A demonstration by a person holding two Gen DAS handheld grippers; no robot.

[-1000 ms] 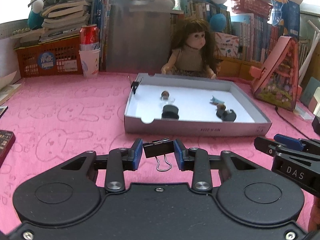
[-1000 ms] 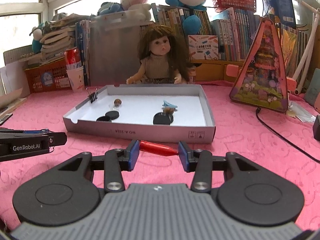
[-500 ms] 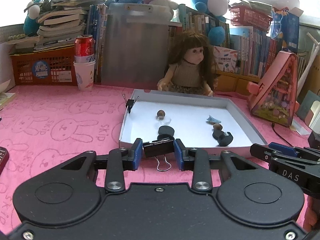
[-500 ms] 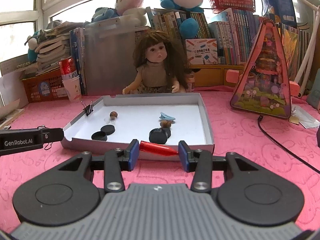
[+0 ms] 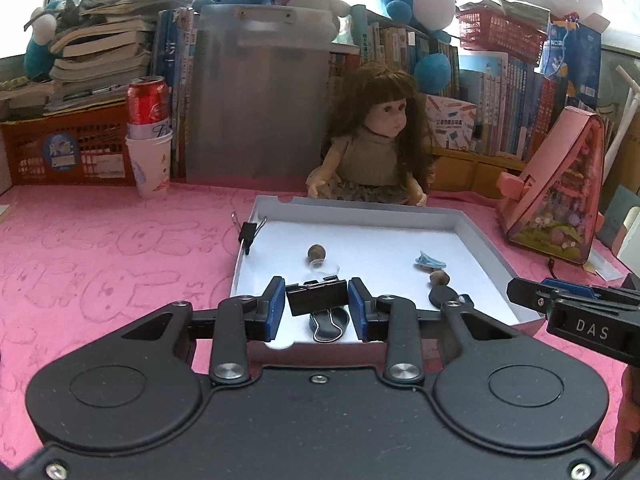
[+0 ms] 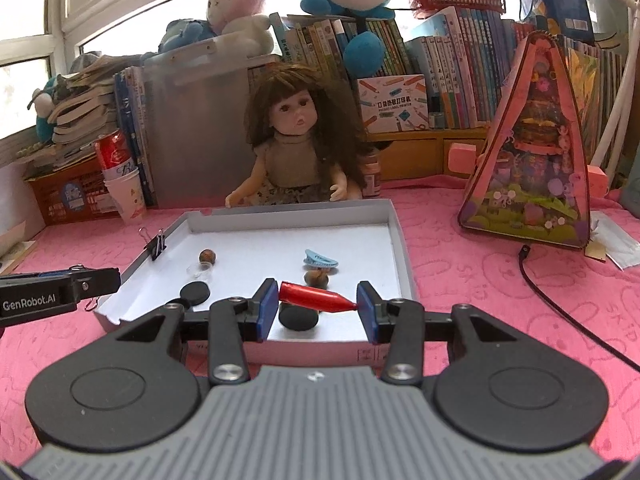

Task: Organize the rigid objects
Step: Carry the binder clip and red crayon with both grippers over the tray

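Hovering over the tray's near wall (image 5: 400, 342), my left gripper (image 5: 316, 305) clamps a black binder clip (image 5: 317, 298), my right gripper (image 6: 318, 305) a red cone-tipped piece (image 6: 316, 298). Bare white floor lies behind the tray's pieces. Only the right view shows the black cable (image 6: 560, 300) crossing the pink table (image 6: 480, 280).

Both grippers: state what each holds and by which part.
Left gripper clamps a black binder clip across its body's ends. Right gripper holds a red cone-shaped piece lengthwise, base and tip against the pads.
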